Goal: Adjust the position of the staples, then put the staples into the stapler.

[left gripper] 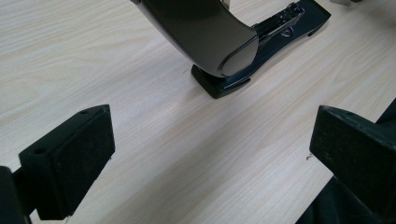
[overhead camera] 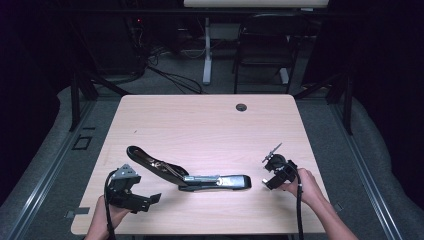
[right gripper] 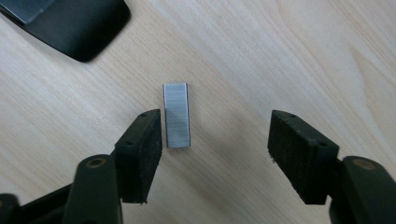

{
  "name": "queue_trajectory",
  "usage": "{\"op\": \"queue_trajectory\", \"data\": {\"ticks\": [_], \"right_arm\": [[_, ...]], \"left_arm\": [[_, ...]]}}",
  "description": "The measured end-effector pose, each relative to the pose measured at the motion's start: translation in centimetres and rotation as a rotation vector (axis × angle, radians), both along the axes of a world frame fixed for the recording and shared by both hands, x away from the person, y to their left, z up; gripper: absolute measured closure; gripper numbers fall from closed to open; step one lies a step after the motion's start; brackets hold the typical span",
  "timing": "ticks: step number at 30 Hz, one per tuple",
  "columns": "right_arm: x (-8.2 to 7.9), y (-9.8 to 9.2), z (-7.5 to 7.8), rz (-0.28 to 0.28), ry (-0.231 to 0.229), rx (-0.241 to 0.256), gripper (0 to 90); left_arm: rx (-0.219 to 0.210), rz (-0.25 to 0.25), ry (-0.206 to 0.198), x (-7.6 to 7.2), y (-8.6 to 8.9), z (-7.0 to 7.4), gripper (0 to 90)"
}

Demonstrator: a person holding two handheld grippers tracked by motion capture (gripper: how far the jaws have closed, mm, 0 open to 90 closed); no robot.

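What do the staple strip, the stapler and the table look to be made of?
Staple strip: metal, by its silvery brushed sheen and fine lines.
Stapler: the lid looks like glossy black plastic, with soft highlights; the open magazine inside seems metal.
Table: pale wood-grain top, probably laminate rather than solid wood; matte.

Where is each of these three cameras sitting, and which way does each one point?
High view: fixed above the person's side, looking forward and down on the table; both forearms, the left claw and the right claw come in from below.
Left gripper view: rides the left claw, looking low across the table at the open stapler; its two jaws stand wide apart.
Right gripper view: rides the right claw, looking down at a staple strip lying between its open jaws.
Shared: the stapler shows in the high view and both gripper views.
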State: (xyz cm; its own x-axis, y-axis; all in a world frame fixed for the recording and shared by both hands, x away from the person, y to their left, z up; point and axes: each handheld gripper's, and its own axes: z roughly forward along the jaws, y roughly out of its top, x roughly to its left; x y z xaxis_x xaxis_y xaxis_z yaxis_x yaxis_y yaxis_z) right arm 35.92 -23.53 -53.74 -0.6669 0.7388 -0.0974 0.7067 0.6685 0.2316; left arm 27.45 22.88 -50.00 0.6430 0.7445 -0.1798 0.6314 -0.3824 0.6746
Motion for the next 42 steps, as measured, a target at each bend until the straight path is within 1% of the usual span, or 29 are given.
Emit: {"op": "queue_trajectory", "data": {"ticks": [1, 3, 5, 6, 7, 8, 9, 10, 11, 13, 14, 15, 21, 22, 23, 24, 25, 28, 31, 32, 35, 37, 39, 42], "right_arm": [[0.0, 0.0, 0.1, -0.009, 0.001, 0.025, 31.1], [0.1, 0.0, 0.2, -0.021, -0.003, 0.038, 25.8], [0.2, 0.0, 0.3, -0.035, -0.009, 0.063, 26.6], [0.2, 0.1, 0.2, -0.052, -0.02, 0.092, 27.2], [0.3, 0.1, 0.4, -0.05, -0.006, 0.096, 28.1], [0.4, 0.2, 0.3, -0.054, -0.007, 0.112, 29.1], [0.5, 0.3, 0.4, -0.055, 0.009, 0.117, 30.1], [0.5, 0.3, 0.3, -0.066, 0.017, 0.146, 31.3], [0.7, 0.3, 0.4, -0.075, 0.035, 0.167, 34.6], [0.8, 0.4, 0.5, -0.077, 0.034, 0.17, 38.2], [0.8, 0.5, 0.6, -0.076, 0.046, 0.189, 41.2], [0.8, 0.7, 0.4, -0.077, 0.034, 0.185, 43.8], [0.7, 1.3, 0.1, -0.051, 0.042, 0.142, 56.3], [0.8, 1.3, 0.1, -0.04, 0.04, 0.132, 57.4], [0.8, 1.3, 0.2, -0.032, 0.048, 0.113, 58.5], [0.8, 1.4, 0.1, -0.03, 0.055, 0.118, 59.4], [0.8, 1.4, 0.1, -0.032, 0.051, 0.113, 60.5], [0.8, 1.6, -0.2, -0.043, 0.038, 0.129, 64.0], [0.9, 1.6, -0.3, -0.034, 0.047, 0.115, 68.9], [0.9, 1.6, -0.3, -0.036, 0.049, 0.121, 69.7], [0.9, 1.6, -0.4, -0.035, 0.051, 0.109, 73.4], [0.9, 1.7, -0.6, -0.038, 0.049, 0.114, 75.3], [1.0, 1.8, -0.6, -0.027, 0.051, 0.106, 77.6], [0.9, 1.8, -0.5, -0.012, 0.056, 0.086, 77.8]], "left_arm": [[-0.001, 0.001, 0.001, 0.0, 0.0, 0.0, 0.2], [-0.001, 0.002, 0.0, 0.0, 0.0, 0.0, 0.2], [0.002, -0.001, 0.0, 0.0, 0.1, 0.0, 0.2], [0.0, 0.001, 0.001, 0.0, 0.1, 0.0, 0.2], [0.0, 0.001, 0.001, 0.0, 0.1, 0.0, 0.2], [-0.002, 0.003, 0.003, 0.0, 0.1, 0.0, 0.2], [-0.002, 0.002, 0.004, 0.0, 0.1, 0.0, 0.2], [0.001, 0.0, 0.001, 0.0, 0.1, 0.0, 0.2], [0.001, 0.0, 0.001, 0.0, 0.1, 0.0, 0.2], [0.003, -0.003, 0.0, 0.1, 0.1, 0.0, 0.2], [0.001, 0.001, 0.001, 0.0, 0.1, 0.0, 0.2], [0.001, 0.001, 0.001, 0.0, 0.1, 0.0, 0.2], [0.002, 0.0, 0.002, 0.1, 0.0, 0.0, 0.2], [0.002, 0.0, 0.002, 0.1, 0.0, 0.0, 0.2], [0.001, 0.002, 0.001, 0.1, 0.0, -0.1, 0.2], [0.001, 0.001, 0.003, 0.1, 0.0, 0.0, 0.2], [-0.002, 0.001, 0.003, 0.1, 0.1, 0.0, 0.2], [-0.007, 0.009, 0.0, 0.0, 0.1, 0.0, 0.2], [-0.015, 0.019, -0.003, 0.0, 0.1, 0.0, 0.2], [-0.019, 0.019, -0.002, 0.0, 0.2, 0.0, 0.2], [-0.019, 0.018, -0.004, 0.0, 0.2, 0.1, 0.2], [-0.014, 0.016, -0.006, 0.0, 0.2, 0.1, 0.2], [-0.014, 0.017, -0.006, 0.0, 0.2, 0.1, 0.2], [-0.018, 0.023, -0.004, 0.0, 0.2, 0.2, 0.2]]}}
